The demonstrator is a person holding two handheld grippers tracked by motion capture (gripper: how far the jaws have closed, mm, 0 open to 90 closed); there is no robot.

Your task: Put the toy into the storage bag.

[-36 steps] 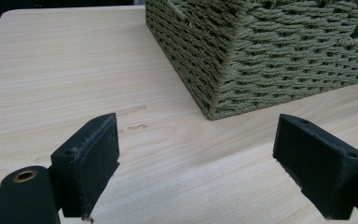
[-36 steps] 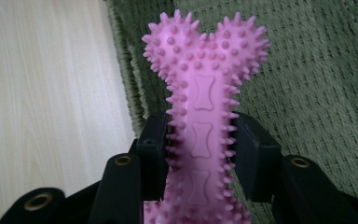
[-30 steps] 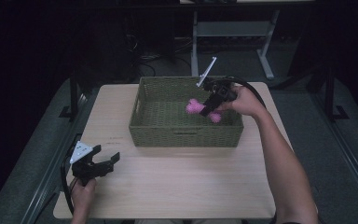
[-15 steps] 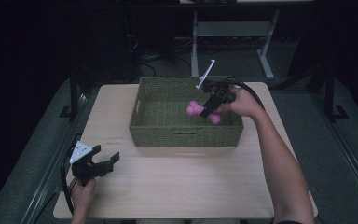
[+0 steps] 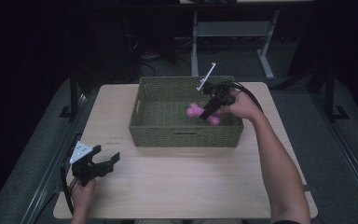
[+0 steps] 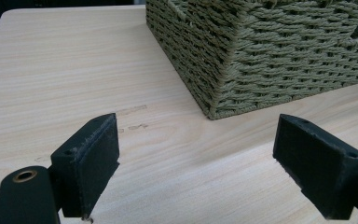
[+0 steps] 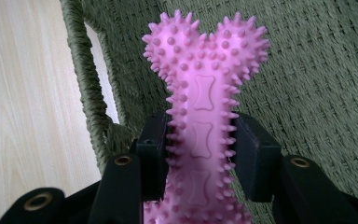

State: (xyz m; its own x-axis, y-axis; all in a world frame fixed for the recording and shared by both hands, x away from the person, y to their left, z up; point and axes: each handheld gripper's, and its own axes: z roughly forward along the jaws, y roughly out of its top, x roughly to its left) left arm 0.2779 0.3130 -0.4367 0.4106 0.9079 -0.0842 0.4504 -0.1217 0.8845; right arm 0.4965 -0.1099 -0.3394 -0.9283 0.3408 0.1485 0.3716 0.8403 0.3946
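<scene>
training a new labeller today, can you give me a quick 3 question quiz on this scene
1. True or false: the right tool is shut on the pink spiky bone toy.
2. Where is the toy? A) over the woven basket B) on the bare table C) on the floor
3. Fill in: the left tool stands ___ with nothing between its pads.

Key: 1 true; 2 A; 3 open
</scene>
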